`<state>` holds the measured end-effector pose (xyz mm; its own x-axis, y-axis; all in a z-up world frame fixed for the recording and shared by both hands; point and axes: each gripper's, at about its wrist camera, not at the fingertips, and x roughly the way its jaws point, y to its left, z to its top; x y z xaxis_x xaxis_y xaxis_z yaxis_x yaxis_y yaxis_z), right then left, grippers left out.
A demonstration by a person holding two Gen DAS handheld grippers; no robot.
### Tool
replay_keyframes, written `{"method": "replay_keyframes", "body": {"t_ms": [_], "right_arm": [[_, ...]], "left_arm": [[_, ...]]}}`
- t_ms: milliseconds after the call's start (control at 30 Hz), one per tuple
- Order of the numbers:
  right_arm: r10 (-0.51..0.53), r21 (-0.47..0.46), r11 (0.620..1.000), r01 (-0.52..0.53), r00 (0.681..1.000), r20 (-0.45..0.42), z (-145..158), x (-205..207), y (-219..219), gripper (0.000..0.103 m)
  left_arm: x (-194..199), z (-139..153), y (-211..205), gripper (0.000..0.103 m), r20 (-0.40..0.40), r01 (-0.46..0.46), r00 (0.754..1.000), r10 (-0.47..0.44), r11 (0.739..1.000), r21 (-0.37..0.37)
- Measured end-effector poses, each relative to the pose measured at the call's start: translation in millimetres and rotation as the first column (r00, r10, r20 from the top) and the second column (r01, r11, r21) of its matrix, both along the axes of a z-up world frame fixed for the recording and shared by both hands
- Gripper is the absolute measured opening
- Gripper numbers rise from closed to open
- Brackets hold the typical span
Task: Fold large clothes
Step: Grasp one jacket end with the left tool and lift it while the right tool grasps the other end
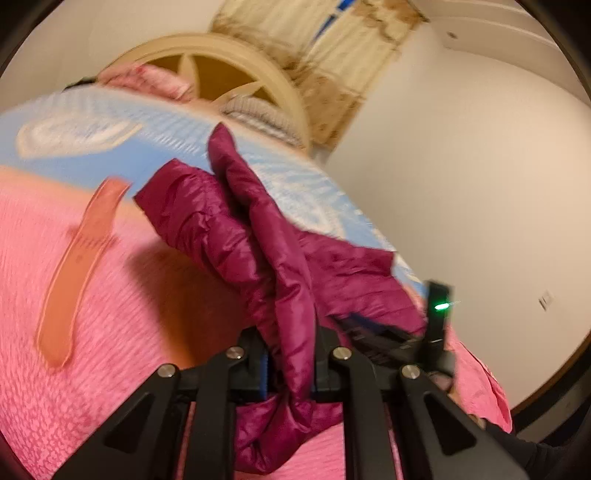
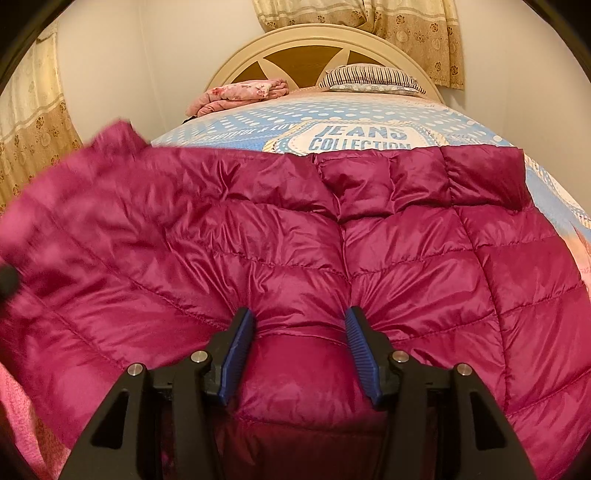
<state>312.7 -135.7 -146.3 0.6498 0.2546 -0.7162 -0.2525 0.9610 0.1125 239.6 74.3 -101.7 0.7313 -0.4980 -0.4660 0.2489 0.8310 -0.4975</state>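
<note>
Jacket (image 2: 295, 236) | puffy, light, slick, soft | left gripper (image 1: 290, 363) clamped on edge fold | right gripper (image 2: 299, 347) pinching hem bulge | best hold: seams, hem.

Black claw (image 2: 299, 332), blue ribbed pads (image 2: 236, 354), silver screws

Magenta quilted jacket (image 2: 295, 240), blue dotted bedsheet (image 2: 351, 114), pink blanket (image 1: 110, 332), perhaps floral beige curtains (image 2: 406, 33).

One quilted magenta down jacket (image 2: 295, 240), two black two-finger grippers (image 2: 300, 354) (image 1: 289, 363), one striped pillow (image 2: 369, 75) far right, one pink floral folded blanket (image 2: 240, 94) far left.
</note>
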Motion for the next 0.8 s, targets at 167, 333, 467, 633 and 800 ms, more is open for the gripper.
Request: {"method": "replay_keyframes", "body": {"t_ms": [167, 333, 467, 633, 800], "right_arm": [[0.0, 0.029, 1.0, 0.0, 1.0, -0.003, 0, 0, -3, 0.054], [0.002, 0.064, 0.998, -0.001, 1.0, -0.022, 0, 4, -9, 0.054], [0.012, 0.08, 0.997, -0.008, 0.999, -0.049, 11, 0, -26, 0.054], [-0.037, 0.112, 0.993, 0.039, 0.999, -0.019, 37, -27, -83, 0.057], [-0.201, 0.22, 0.956, 0.193, 0.979, 0.013, 74, -39, -167, 0.057]], "left_arm": [[-4, 45, -53, 0.014, 0.096, 0.094, 0.991, -0.098, 0.995, 0.044], [-4, 62, -110, 0.014, 0.128, 0.188, 0.97, -0.207, 0.971, 0.148], [-4, 63, -143, 0.014, 0.142, 0.21, 0.959, -0.247, 0.949, 0.235], [5, 53, -165, 0.014, 0.159, 0.213, 0.95, -0.268, 0.931, 0.296], [16, 26, -204, 0.014, 0.175, 0.208, 0.937, -0.303, 0.885, 0.416]]}}
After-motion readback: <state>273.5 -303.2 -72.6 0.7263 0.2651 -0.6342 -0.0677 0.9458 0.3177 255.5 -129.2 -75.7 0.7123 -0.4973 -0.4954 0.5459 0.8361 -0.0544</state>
